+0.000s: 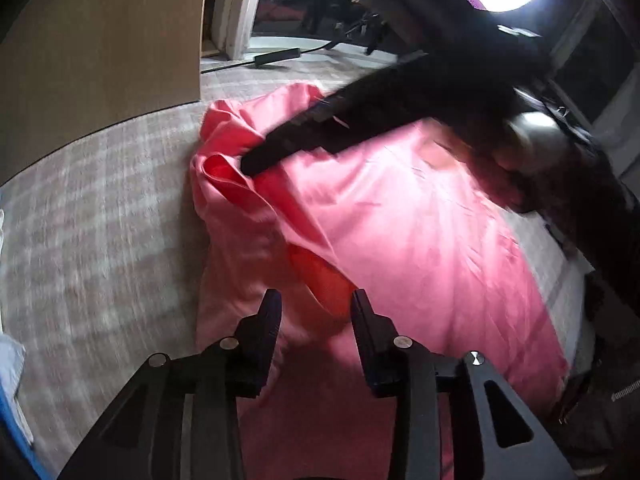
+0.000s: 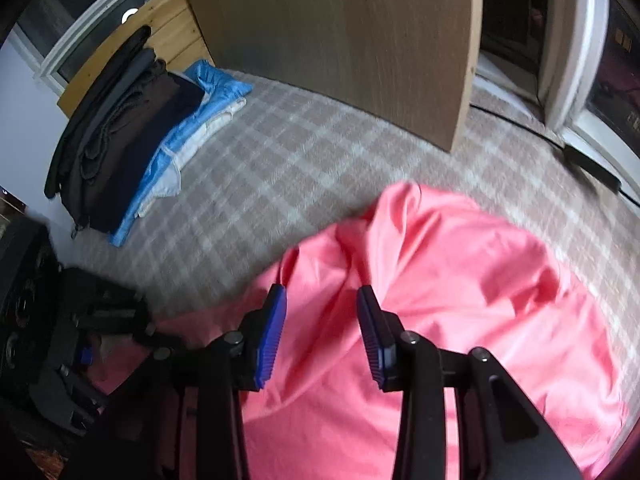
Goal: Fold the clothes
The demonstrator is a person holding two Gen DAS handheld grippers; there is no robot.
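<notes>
A pink garment (image 1: 400, 216) lies spread and rumpled on a plaid-covered bed (image 1: 100, 208), both handheld grippers poised over it. In the left wrist view the left gripper (image 1: 316, 304) hangs with its jaws spread and nothing between them, just above the cloth's near end, where a darker red fold (image 1: 320, 280) gapes directly ahead of the fingertips. The cloth's long axis runs away from this gripper and to the right, toward a raised, bunched far corner (image 1: 224, 152). There the right gripper (image 1: 250, 166) reaches in from the right, its dark tip touching the bunched edge; motion blur hides, from this side, whether anything is caught. The right wrist view shows more: the right gripper's blue-padded jaws stand apart, the fabric rising in a ridge (image 2: 352, 248) ahead of and between them, not clamped. The left gripper appears at that view's lower left edge, near the cloth's border. A stack of folded clothes (image 2: 132, 136), dark on blue and white, sits well apart at the bed's far side beside a wooden panel (image 2: 340, 40). The garment looks partly gathered rather than neatly folded; in judgement, the right hand is nearer the far corner and the left nearer the near hem, so each has its own end to take.
</notes>
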